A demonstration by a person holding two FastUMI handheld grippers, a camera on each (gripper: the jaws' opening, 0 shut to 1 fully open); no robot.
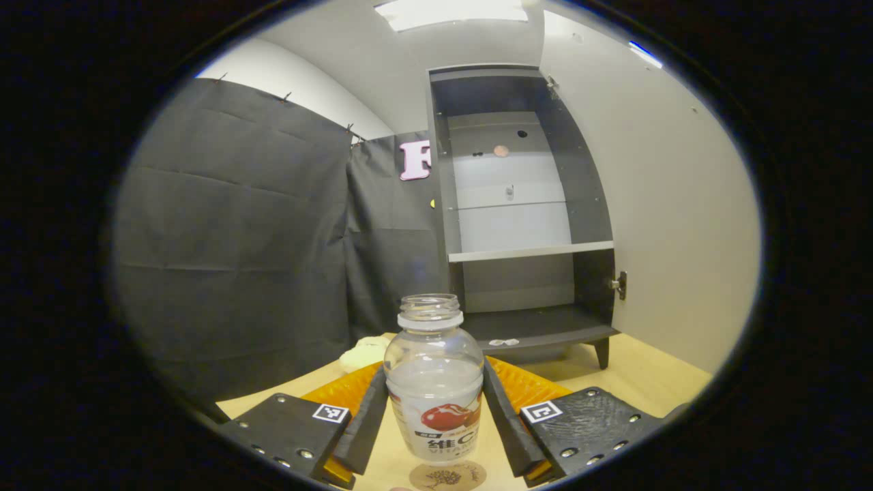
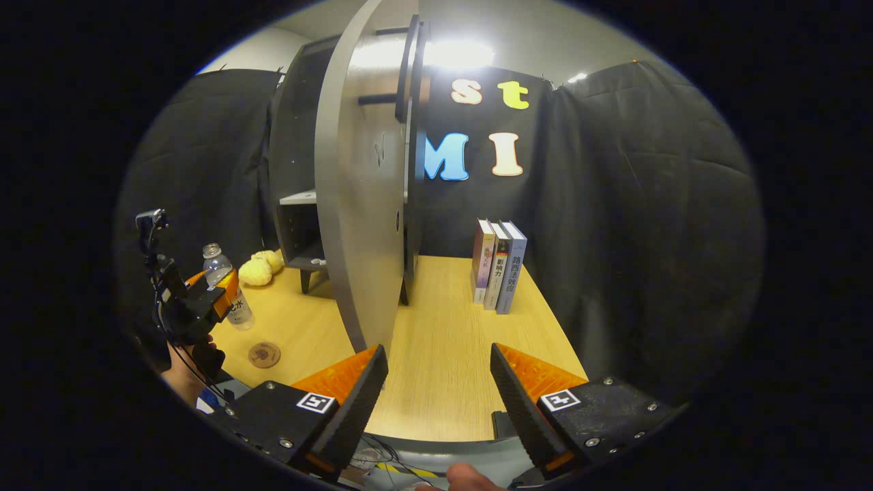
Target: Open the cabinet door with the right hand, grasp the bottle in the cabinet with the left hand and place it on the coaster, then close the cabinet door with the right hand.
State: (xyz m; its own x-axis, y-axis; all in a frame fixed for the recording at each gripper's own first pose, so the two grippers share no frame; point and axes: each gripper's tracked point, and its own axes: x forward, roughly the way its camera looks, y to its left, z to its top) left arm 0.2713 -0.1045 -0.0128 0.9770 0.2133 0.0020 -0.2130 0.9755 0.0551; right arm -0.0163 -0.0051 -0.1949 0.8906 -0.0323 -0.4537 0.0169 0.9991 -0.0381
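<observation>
Right gripper view: three books [image 2: 498, 266], one bottle [image 2: 225, 286].

Place: a staged recording booth indoors, dressed like a bit of a home, not a lived-in room.
Walls: black cloth [image 2: 655, 204] hangs in creased panels, pinned along the top, with plain pale wall and ceiling above.
Lighting: a flat ceiling light panel [image 1: 453, 10].
Furniture: one small grey cabinet [image 1: 518, 204], door open, stands on a light wooden table [image 2: 436, 341].
Props: three books [image 2: 498, 266] upright near the cloth, a yellow plush toy [image 2: 259, 269] beside the cabinet.
Rig signs: square printed marker tags [image 2: 560, 399] on handheld tools; loose cables at the table's near edge.
</observation>
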